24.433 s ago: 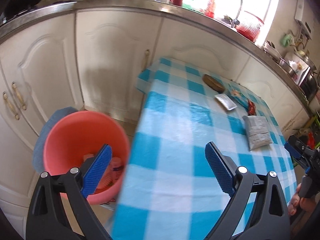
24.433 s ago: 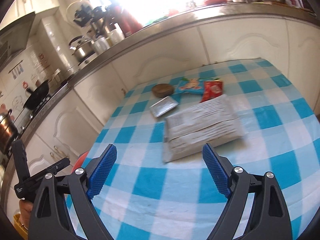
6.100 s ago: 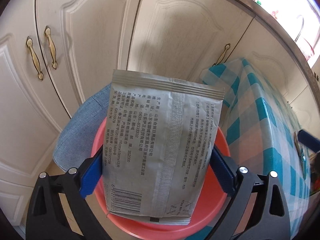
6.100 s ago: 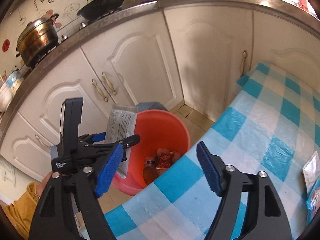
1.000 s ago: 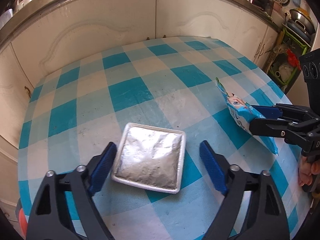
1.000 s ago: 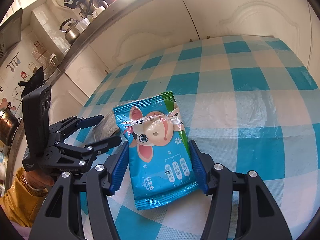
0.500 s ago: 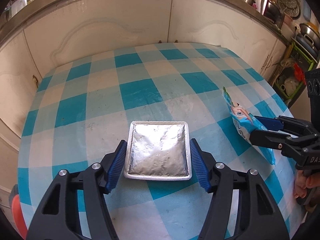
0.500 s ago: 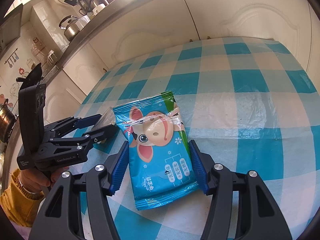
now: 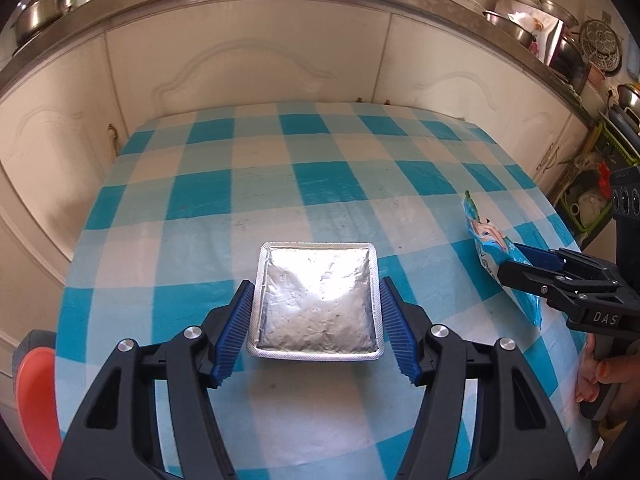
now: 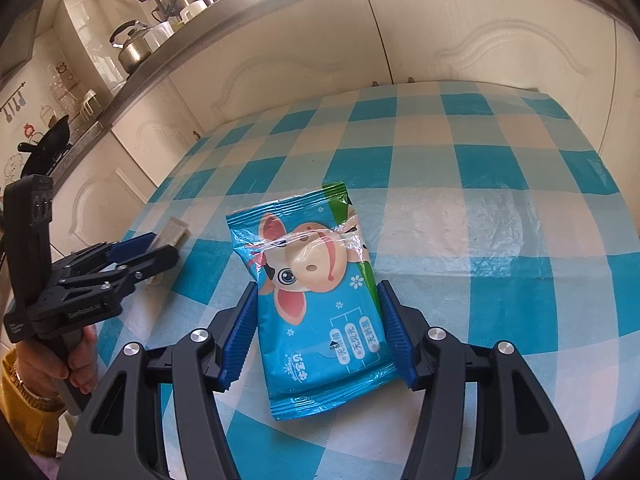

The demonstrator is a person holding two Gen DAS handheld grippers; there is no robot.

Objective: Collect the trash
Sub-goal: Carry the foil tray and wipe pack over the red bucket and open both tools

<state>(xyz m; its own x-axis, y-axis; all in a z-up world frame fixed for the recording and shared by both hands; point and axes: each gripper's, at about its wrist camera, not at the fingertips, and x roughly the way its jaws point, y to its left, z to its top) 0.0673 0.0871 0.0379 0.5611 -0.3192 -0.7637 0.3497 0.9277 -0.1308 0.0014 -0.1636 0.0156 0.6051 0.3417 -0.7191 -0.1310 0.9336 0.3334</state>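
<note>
A square foil tray sits between the blue pads of my left gripper, and both pads press on its rims, so it is shut on the tray. The right wrist view shows that gripper at the left with the tray's edge sticking out of it, low over the cloth. My right gripper is shut on a blue wipes pack printed with a cartoon cow. In the left wrist view, this gripper holds the pack tilted above the table's right side.
The table wears a blue and white checked cloth and stands against cream cabinets under a steel counter with pots. A red bucket shows past the table's near left edge. A hand grips the left tool.
The left jaws narrowed from wide of the foil tray to pressing on its two sides, and the tray now sits square between them. The right gripper kept its hold on the pack.
</note>
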